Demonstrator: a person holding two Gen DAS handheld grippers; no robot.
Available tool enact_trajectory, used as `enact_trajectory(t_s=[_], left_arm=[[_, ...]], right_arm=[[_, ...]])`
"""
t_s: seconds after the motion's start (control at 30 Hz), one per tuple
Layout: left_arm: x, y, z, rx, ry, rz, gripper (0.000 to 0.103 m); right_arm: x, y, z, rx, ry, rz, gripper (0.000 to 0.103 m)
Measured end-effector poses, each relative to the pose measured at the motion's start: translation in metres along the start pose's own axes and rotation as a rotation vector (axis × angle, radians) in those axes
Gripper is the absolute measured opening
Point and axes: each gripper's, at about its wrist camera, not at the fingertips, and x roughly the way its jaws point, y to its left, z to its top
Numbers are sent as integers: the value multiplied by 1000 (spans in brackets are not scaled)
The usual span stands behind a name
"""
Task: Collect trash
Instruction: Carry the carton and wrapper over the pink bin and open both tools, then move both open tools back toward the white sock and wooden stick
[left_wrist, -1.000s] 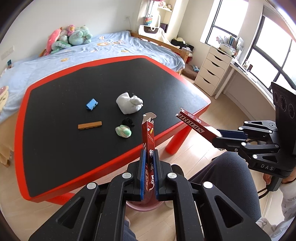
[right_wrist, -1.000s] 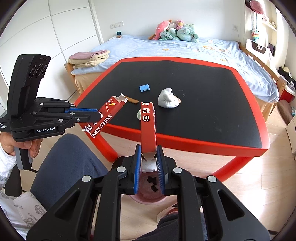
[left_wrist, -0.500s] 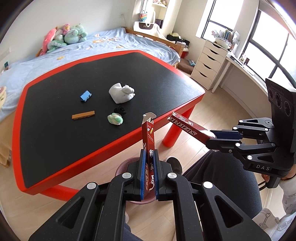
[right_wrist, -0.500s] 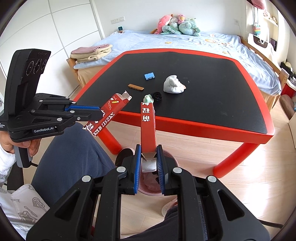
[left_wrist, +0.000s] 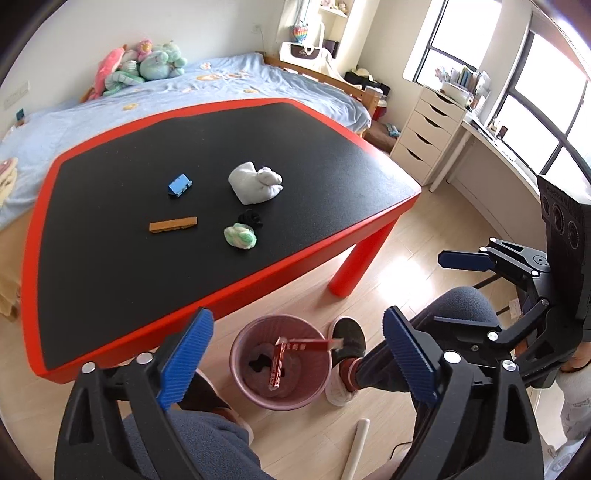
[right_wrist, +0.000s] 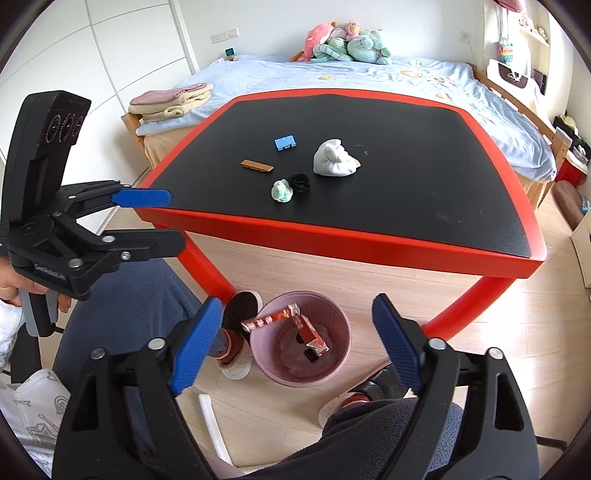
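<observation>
A pink waste bin (left_wrist: 242, 356) (right_wrist: 341, 345) stands on the floor by the table's near edge. Two red cartons lie in it: one (left_wrist: 277, 363) (right_wrist: 308, 334) leans inside, the other (left_wrist: 308, 345) (right_wrist: 269, 319) rests across the rim. My left gripper (left_wrist: 295, 356) (right_wrist: 147, 218) is open and empty above the bin. My right gripper (right_wrist: 291, 345) (left_wrist: 469, 291) is open and empty above the bin too. On the black table (left_wrist: 110, 280) (right_wrist: 424, 206) lie a white crumpled wad (left_wrist: 255, 182) (right_wrist: 334, 160), a green wad (left_wrist: 240, 236) (right_wrist: 282, 190) and a black scrap (left_wrist: 251, 219) (right_wrist: 299, 182).
A blue block (left_wrist: 179, 184) (right_wrist: 285, 143) and a brown strip (left_wrist: 173, 224) (right_wrist: 256, 165) also lie on the table. The person's legs and shoes (left_wrist: 345, 336) flank the bin. A bed (right_wrist: 369, 74) lies behind the table, drawers (left_wrist: 432, 136) to the right.
Both grippers opened and dropped their red cartons into the pink bin. Both views now look down on the bin from farther back from the table.
</observation>
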Motion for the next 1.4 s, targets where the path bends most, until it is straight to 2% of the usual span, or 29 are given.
enact_trajectory(t_s=[0.23, 0.87, 1.1, 1.4], left_arm=[[-4, 5, 0, 4, -1, 41, 95], [-17, 15, 3, 3, -3, 63, 95], [-18, 25, 15, 29, -4, 53, 95], [-10, 49, 43, 80, 6, 39, 95]], right_arm=[[1, -7, 2, 36, 6, -2, 98], [-4, 0, 12, 25, -5, 16, 99], [-4, 2, 31, -1, -17, 11, 99], [7, -2, 72, -37, -30, 14, 99]])
